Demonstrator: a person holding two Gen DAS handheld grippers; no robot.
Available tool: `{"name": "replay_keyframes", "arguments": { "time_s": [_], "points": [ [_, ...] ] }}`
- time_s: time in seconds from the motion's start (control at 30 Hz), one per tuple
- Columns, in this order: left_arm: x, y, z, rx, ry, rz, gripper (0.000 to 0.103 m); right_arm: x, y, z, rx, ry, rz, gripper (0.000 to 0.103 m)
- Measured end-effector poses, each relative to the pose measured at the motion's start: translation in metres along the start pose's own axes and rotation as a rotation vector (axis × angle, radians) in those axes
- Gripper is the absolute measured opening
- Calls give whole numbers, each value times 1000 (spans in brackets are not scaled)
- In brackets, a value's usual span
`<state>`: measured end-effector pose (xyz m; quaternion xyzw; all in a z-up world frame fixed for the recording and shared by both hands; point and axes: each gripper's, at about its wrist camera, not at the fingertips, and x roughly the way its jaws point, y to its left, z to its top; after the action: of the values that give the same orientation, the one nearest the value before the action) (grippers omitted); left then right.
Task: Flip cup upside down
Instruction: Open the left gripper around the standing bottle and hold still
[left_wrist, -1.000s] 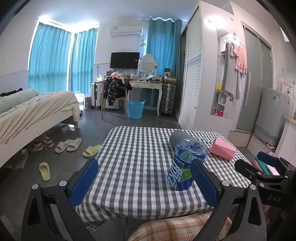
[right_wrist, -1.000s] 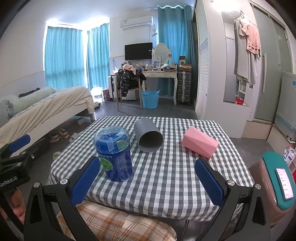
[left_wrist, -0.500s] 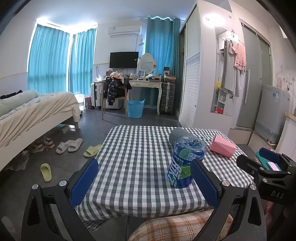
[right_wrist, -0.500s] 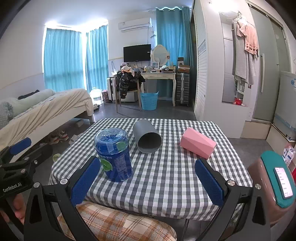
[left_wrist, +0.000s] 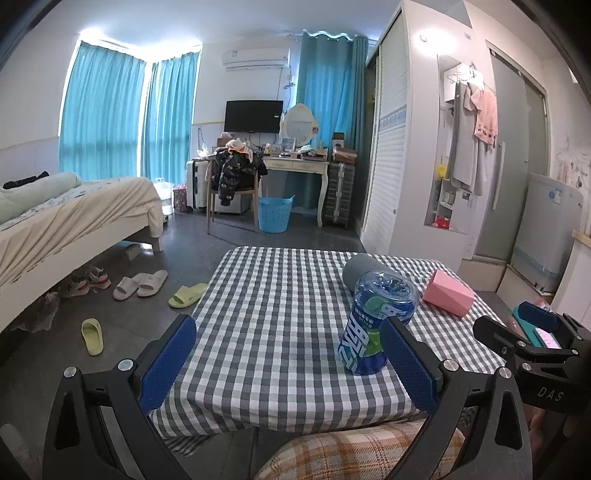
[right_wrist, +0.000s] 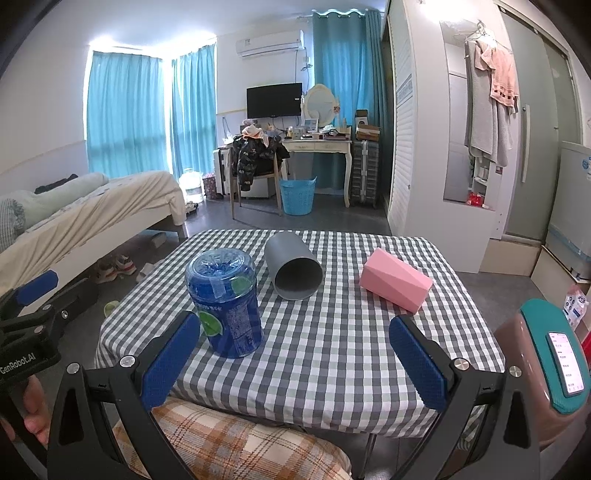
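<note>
Both tongs, left and right, gaped wide, empty. Grey cup lay sideways on bench; its open mouth showed only in right view.

Cup on table, lying between bottle, box.

Three cups occupy the checkered surface. The blue transparent cup stands inverted (base up, printed label on its wall). The grey cup lies on its side, mouth facing the cameras. The pink faceted cup lies on its side, well apart from both.
</note>
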<state>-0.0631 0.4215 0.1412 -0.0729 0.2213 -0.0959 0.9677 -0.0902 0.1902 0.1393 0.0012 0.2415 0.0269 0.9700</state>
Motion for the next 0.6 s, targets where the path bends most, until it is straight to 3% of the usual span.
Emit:
{"name": "replay_keyframes", "arguments": {
  "time_s": [0.6],
  "points": [
    [1, -1, -3, 7, 6, 4, 103, 5, 2, -3, -2, 16, 2, 103]
  ]
}}
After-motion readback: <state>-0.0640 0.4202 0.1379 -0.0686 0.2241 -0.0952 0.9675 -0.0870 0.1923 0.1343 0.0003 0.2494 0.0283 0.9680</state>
